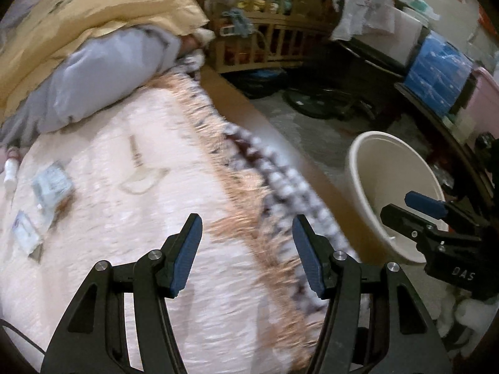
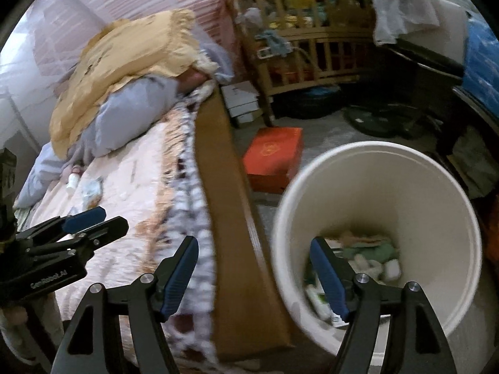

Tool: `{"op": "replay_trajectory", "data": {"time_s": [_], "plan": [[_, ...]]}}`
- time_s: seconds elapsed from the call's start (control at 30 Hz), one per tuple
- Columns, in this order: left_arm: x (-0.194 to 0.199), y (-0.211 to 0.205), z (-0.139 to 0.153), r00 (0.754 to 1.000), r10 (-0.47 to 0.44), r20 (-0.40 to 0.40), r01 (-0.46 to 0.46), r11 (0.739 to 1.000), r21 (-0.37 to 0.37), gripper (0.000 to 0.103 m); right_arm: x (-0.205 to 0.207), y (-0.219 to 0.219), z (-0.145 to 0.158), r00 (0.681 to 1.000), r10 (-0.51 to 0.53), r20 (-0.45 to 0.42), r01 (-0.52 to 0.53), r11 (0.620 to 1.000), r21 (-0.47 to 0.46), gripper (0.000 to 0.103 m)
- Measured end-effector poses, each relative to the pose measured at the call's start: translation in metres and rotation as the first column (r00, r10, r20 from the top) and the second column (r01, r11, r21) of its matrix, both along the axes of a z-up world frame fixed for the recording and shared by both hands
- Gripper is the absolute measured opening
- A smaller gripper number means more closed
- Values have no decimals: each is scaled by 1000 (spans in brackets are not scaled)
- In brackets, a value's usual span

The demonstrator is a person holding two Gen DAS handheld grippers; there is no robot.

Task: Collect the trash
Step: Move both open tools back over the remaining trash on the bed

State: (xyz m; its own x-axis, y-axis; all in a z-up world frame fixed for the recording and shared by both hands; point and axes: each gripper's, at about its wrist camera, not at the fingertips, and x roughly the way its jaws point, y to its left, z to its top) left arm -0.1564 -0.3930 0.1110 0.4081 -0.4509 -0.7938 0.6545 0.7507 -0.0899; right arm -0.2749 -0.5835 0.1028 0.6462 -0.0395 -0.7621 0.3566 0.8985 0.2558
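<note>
Hovering over the fuzzy pink blanket [image 1: 149, 212], the left gripper [image 1: 246, 255] holds its blue ribbed jaws wide and empty. Crinkled wrappers [image 1: 51, 184] lie near the bed's left edge. The right gripper [image 2: 254, 275], also wide, straddles the round white bucket's [image 2: 436, 187] rim above crumpled trash [image 2: 371, 249].

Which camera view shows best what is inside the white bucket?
The right wrist view: it looks down into the white bucket, where blurred trash lies at the bottom. The left wrist view shows only its rim and inner wall, partly behind the right gripper.
</note>
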Motion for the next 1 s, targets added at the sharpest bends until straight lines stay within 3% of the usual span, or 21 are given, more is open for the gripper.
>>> {"op": "replay_trajectory", "data": {"time_s": [0.3, 0.5, 0.73, 0.9, 1.0], "plan": [[38, 78, -5, 989, 150, -16, -150, 989, 11, 59, 53, 63, 1, 987, 158, -5, -158, 987, 3, 75], [67, 147, -14, 960, 281, -12, -280, 959, 27, 59, 94, 114, -3, 957, 291, -16, -291, 957, 15, 76], [119, 230, -32, 881, 472, -46, -469, 881, 53, 59, 136, 168, -7, 910, 414, -32, -413, 910, 13, 76], [159, 275, -51, 797, 598, -91, -598, 801, 24, 59, 165, 191, -10, 887, 461, -34, -460, 888, 20, 77], [182, 289, -66, 755, 635, -165, -642, 767, 14, 59, 182, 202, -12, 873, 486, -34, -485, 874, 22, 77]]}}
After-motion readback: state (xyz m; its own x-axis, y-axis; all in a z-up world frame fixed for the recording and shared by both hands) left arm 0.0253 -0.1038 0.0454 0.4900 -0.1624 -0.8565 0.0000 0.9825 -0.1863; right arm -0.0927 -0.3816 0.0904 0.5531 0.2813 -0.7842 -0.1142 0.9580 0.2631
